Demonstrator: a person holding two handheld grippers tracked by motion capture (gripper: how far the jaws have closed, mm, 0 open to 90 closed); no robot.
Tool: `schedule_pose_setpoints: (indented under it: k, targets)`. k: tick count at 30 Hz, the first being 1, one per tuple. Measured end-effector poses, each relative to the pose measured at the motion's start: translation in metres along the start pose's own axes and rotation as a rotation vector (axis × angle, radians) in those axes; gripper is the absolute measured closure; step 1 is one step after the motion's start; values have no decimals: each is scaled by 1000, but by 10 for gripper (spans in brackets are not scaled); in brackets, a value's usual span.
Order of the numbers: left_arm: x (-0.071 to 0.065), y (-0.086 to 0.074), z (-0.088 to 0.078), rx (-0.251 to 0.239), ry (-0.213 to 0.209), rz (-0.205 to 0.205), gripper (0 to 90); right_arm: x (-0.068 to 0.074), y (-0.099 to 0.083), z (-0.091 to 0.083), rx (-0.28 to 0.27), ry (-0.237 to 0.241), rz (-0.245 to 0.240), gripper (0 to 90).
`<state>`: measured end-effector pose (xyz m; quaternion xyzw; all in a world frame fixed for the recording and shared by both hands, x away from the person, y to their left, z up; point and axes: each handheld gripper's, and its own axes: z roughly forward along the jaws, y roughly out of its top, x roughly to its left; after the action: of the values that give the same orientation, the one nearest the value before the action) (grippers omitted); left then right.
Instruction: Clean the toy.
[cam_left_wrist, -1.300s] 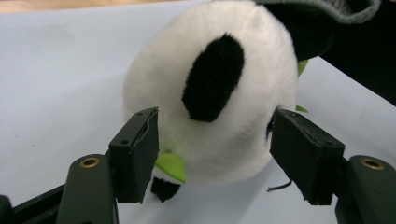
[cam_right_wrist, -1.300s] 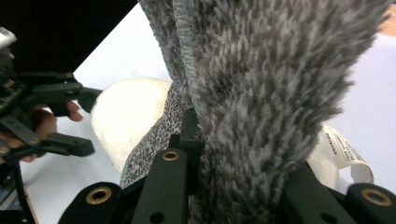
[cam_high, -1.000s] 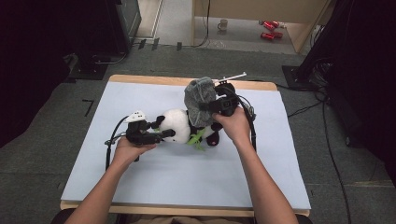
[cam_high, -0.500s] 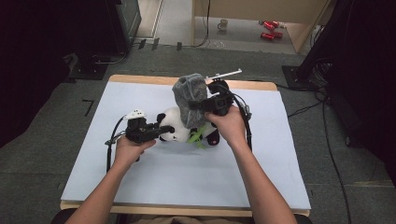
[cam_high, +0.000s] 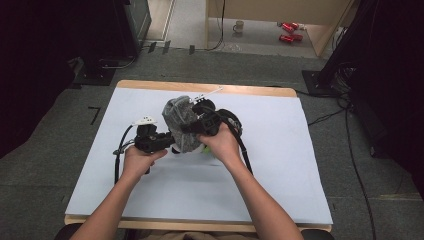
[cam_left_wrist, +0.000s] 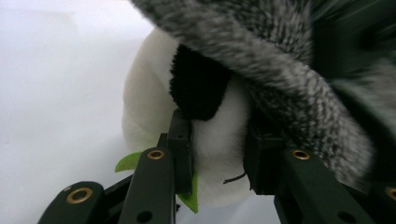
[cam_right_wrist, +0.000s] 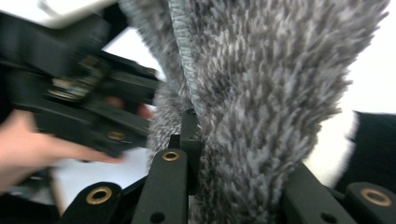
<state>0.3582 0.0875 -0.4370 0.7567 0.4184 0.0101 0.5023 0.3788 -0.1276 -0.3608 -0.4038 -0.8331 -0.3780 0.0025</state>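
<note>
A white plush panda (cam_left_wrist: 149, 107) with a black ear and a green leaf lies on the white mat (cam_high: 300, 165). My left gripper (cam_left_wrist: 217, 140) has just been closing its jaws, and the pads now press on the panda's white head. In the high view the left gripper (cam_high: 167, 142) sits at the toy's left side. My right gripper (cam_high: 187, 127) is shut on a grey furry cloth (cam_high: 179, 120) and holds it over the panda, covering most of it. The grey furry cloth (cam_right_wrist: 261, 93) hangs between the right gripper's (cam_right_wrist: 238, 154) jaws, with the left gripper's black body (cam_right_wrist: 93, 107) just behind it.
The mat covers a wooden table (cam_high: 250, 91). Black cables trail from both grippers across the mat. On the floor beyond the table stand a mug (cam_high: 239, 25) and red cans (cam_high: 287, 27); dark equipment stands at both sides.
The right gripper has carried the grey cloth to the left and down over the panda. The left gripper's jaws have closed on the toy's head while that hand stayed put.
</note>
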Motion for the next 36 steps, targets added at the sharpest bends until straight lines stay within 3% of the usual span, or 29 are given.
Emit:
schedule_pose_setpoints:
  k: [7,11,16,21,26,31,33,36]
  targets:
    - [3,0,0,3,-8,-15,682,-16,-5,-10,10,-57,9,778]
    - [6,0,-1,1,-16,-32,685,-28,-8,-21,18,-123,15,782]
    - [4,4,-2,10,-27,-9,695,-45,-12,-37,-5,-113,67,784]
    - [11,5,-5,32,-27,-22,710,-53,-14,-53,-38,-126,93,783]
    - [17,7,-10,32,-26,-40,713,-68,-20,-69,-44,-188,131,784]
    - [15,7,-10,25,-25,-40,711,-79,-25,-83,-76,-193,167,785]
    - [16,6,-10,29,-24,-39,711,-78,-24,-88,-98,-167,187,786]
    - [15,6,-10,22,-25,-47,711,-69,-19,-94,-134,-119,173,786]
